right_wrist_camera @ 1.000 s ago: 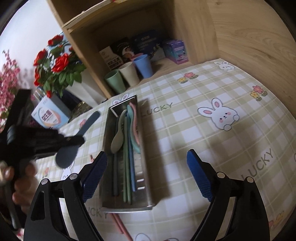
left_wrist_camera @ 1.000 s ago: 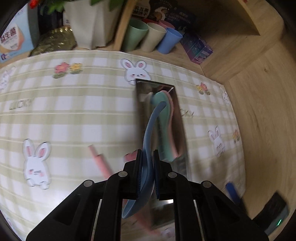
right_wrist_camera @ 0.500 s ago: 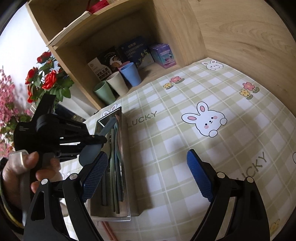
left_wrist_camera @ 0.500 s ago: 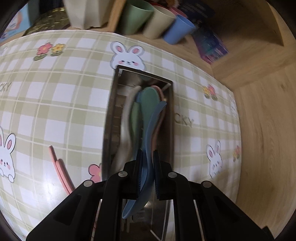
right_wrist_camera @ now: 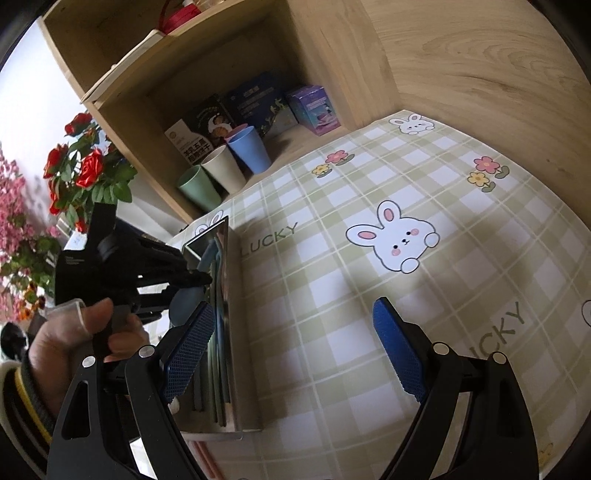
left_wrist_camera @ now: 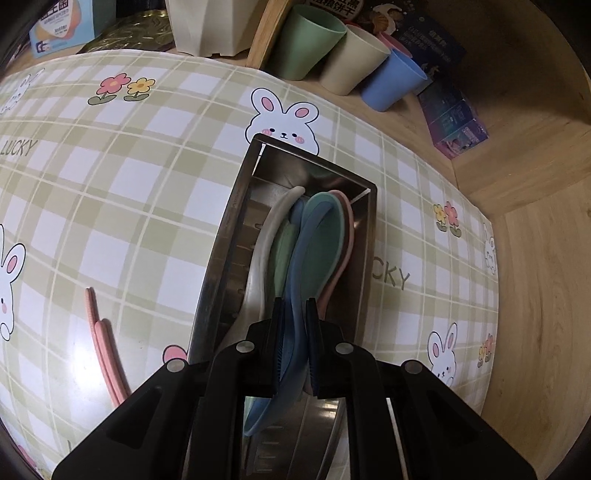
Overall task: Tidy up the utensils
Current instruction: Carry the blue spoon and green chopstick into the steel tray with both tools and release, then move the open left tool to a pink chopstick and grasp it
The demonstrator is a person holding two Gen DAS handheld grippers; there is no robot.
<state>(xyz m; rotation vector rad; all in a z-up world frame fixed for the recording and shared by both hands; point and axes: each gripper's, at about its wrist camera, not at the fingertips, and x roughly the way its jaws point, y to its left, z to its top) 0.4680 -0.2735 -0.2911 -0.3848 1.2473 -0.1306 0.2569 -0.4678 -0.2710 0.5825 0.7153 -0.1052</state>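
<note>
My left gripper (left_wrist_camera: 295,317) is shut on a blue spoon (left_wrist_camera: 301,266), held over the steel utensil tray (left_wrist_camera: 221,258). The spoon's handle reaches forward above the white, green and pink spoons (left_wrist_camera: 325,236) lying in the tray, and its bowl hangs back under the fingers. Two pink chopsticks (left_wrist_camera: 99,332) lie on the checked cloth left of the tray. In the right wrist view my right gripper (right_wrist_camera: 291,347) stands open over the cloth, right of the tray (right_wrist_camera: 232,332), with nothing between its fingers. The left gripper (right_wrist_camera: 195,278) and the hand holding it show there at the tray's far end.
Green, beige and blue cups (left_wrist_camera: 340,48) stand in the wooden shelf niche behind the cloth, with boxes (left_wrist_camera: 454,125) beside them. A white flower pot (left_wrist_camera: 210,26) and a small carton (left_wrist_camera: 62,29) stand at the back left. Wooden walls close in the right side (right_wrist_camera: 480,55).
The left gripper has carried the blue spoon from beside the tray to over it and sunk closer, rolling a little. The right gripper has shifted slightly and stays open.
</note>
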